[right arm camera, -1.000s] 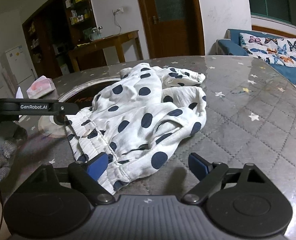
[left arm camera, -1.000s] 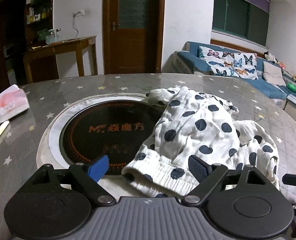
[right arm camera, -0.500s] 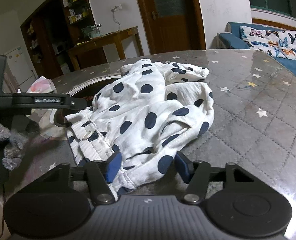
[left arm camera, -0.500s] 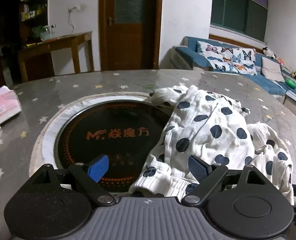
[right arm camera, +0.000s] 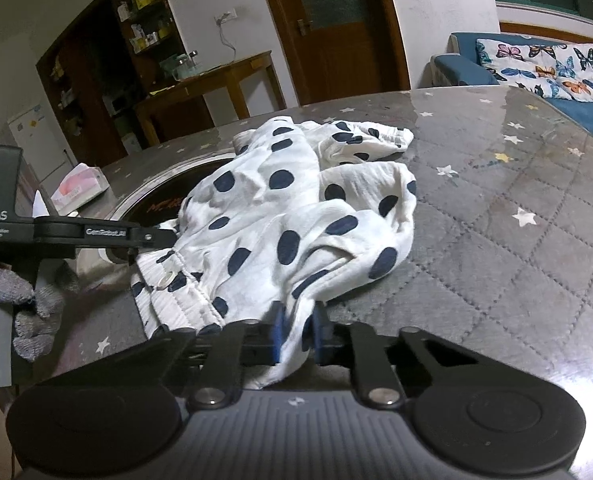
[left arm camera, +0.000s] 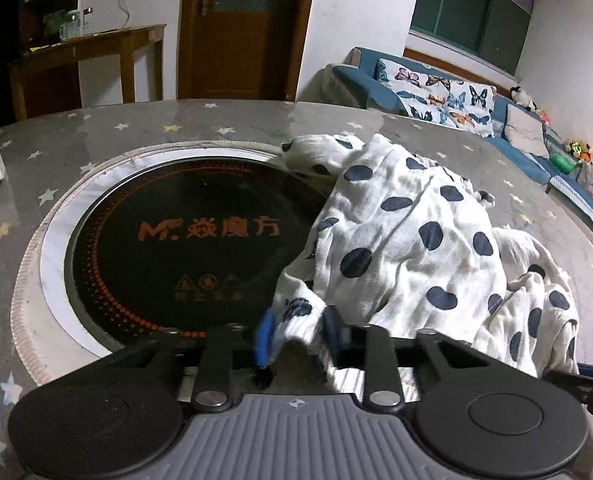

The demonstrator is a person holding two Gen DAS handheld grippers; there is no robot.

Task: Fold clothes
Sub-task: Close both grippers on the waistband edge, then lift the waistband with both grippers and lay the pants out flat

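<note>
The left claw [left arm camera: 298, 330] is pinching the ribbed edge of the spotty pants [left arm camera: 412, 236], its fingers nearly together with cloth between them. The right claw [right arm camera: 296, 334] is squeezing another bit of the same edge. The pants are lying crumpled on the grey starry surface [right arm camera: 516, 240], partly covering the round black cooker [left arm camera: 184, 240]. A tissue pack [right arm camera: 79, 188] is sitting at the far left.
</note>
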